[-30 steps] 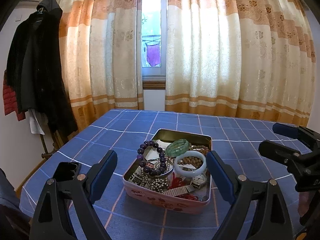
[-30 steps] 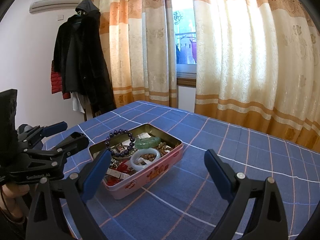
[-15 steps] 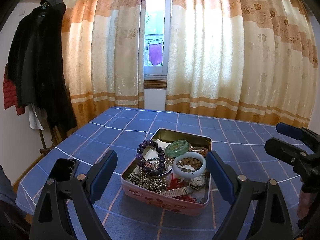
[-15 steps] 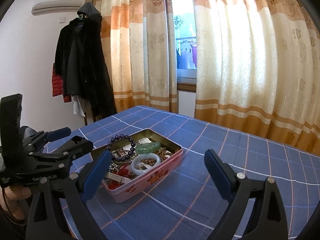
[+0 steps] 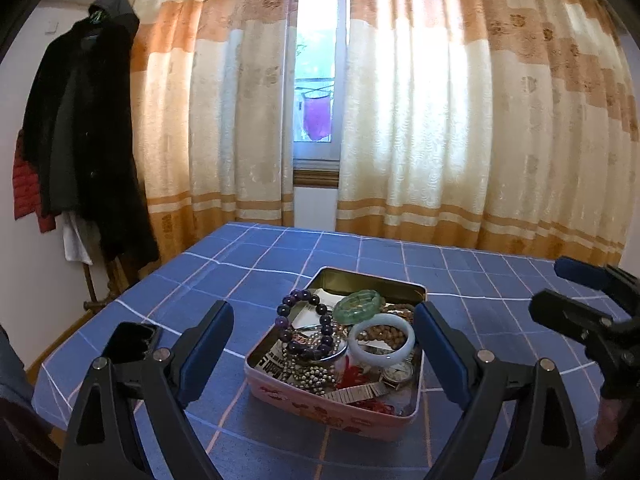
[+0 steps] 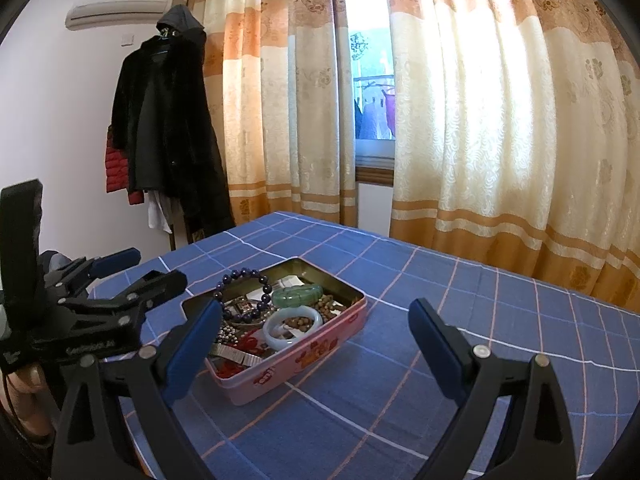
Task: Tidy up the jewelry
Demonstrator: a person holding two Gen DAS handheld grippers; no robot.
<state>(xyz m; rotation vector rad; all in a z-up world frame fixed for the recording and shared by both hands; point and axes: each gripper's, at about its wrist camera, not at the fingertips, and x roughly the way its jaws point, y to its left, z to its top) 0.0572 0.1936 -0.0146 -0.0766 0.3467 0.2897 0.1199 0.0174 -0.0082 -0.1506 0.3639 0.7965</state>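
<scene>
Curtains [image 5: 440, 128], cream with orange bands, cover the far wall; a narrow window [image 5: 318, 80] shows in the gap between them. Dark coat [image 6: 168, 128] hangs on the wall to the left, red jacket [image 6: 116, 168] tucked behind it. Air conditioner [image 6: 120, 4] mounted high on that wall.

Desk [image 5: 248, 264] under a blue cloth with a pale grid. Single pink tin [image 5: 332, 404], rectangular, lid off, sits near the front of the desk, closer to its left edge.

Left gripper [image 5: 324, 348]: released, jaws spread wide, blue pads either side of the tin in its own view, hovering short of it, nothing between them but air. In the right wrist view it sits at frame left, well clear of the tin.

Right gripper [image 6: 316, 332]: also released, jaws wide, nothing held. It points over the tin's right end and bare cloth.

Tin contents, heaped and overlapping: purple bead bracelet [image 5: 304, 320] at the left, leaning against the rim; pale white bangle [image 5: 382, 340] right of centre, lying over brown wooden beads [image 5: 384, 334]; green bangle [image 5: 358, 306] toward the back. Silver bead chain [image 5: 308, 376] and red cord [image 5: 356, 376] at the front. Watch [image 5: 396, 374] with a metal strap near the front right corner.

Black phone [image 5: 130, 342] lies on the desk by the left edge.
</scene>
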